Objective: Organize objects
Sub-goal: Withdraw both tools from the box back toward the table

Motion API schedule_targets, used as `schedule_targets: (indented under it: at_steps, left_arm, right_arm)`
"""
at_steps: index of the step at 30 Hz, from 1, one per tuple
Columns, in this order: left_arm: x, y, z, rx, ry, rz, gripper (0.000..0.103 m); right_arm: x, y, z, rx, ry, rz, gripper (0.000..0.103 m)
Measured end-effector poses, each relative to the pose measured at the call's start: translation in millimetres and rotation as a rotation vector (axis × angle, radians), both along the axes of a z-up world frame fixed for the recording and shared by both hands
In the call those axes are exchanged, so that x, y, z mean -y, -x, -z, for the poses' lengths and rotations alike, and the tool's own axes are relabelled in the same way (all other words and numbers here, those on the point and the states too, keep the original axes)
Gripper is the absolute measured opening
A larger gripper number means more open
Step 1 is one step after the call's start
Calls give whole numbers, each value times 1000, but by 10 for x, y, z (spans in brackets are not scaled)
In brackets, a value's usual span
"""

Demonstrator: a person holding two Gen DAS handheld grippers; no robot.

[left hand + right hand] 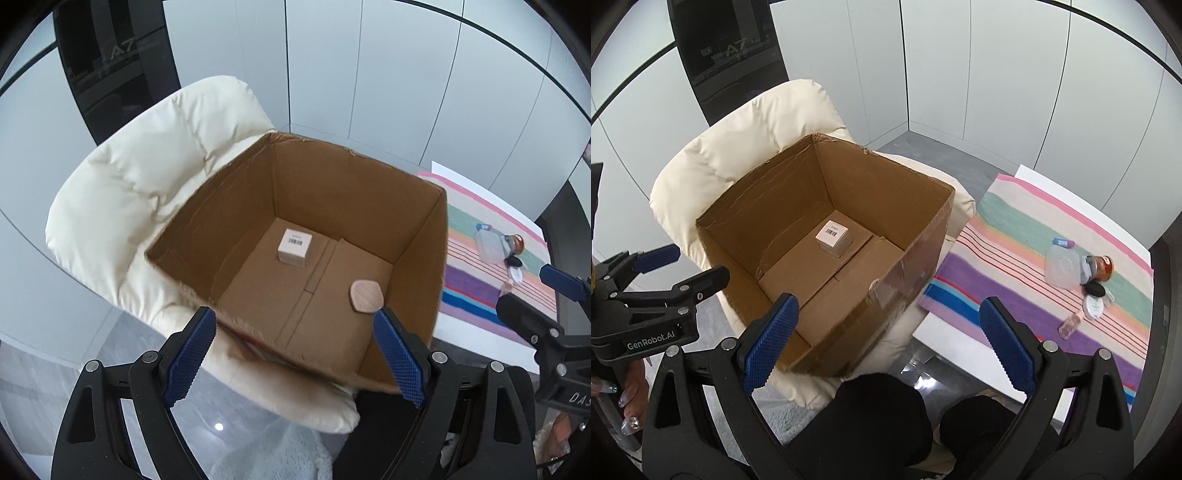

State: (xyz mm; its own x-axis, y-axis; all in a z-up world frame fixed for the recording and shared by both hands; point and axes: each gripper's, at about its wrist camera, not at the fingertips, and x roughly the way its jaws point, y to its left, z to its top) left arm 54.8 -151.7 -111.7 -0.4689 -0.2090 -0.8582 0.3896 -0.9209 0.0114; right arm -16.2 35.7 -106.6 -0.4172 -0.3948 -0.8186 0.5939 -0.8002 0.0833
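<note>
Both grippers, L [295,354] & R [888,343], jaws apart, empty, above cardboard box [236,206]. Small white box [293,246] & wooden disc [365,296] inside.

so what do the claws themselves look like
Both claws, left and right, are black plastic frames with silver bolts and two blue fingers with a ridged, cross-hatched grip face. The left one's body reads GenRobot.AI in white.

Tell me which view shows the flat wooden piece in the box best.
The left wrist view. There the wooden piece lies in plain sight on the floor of the cardboard box, near its right wall. In the right wrist view the box's near wall hides that corner, so the piece does not show.
</note>
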Motion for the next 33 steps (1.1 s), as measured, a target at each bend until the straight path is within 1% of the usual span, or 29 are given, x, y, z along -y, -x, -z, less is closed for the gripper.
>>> schedule_targets:
  at_steps: [4, 7, 15, 24, 33]
  left_arm:
    - [-54, -144, -10, -2, -13, 1, 88]
    - [-98, -163, -30, -11, -16, 5, 88]
    - [-293, -75, -64, -31, 25, 57, 88]
    - [-481, 70, -49, -41, 29, 106, 88]
    - [-854, 300, -44, -52, 30, 201, 88]
  right_arm:
    - [-98, -151, -28, -5, 1, -5, 100]
    - [-142, -220, -34, -12, -4, -8, 100]
    - [-257, -303, -70, -30, -9, 8, 100]
    - [-498, -231, -98, -33, 0, 64, 100]
    - [-927, -108, -89, -32, -6, 158, 100]
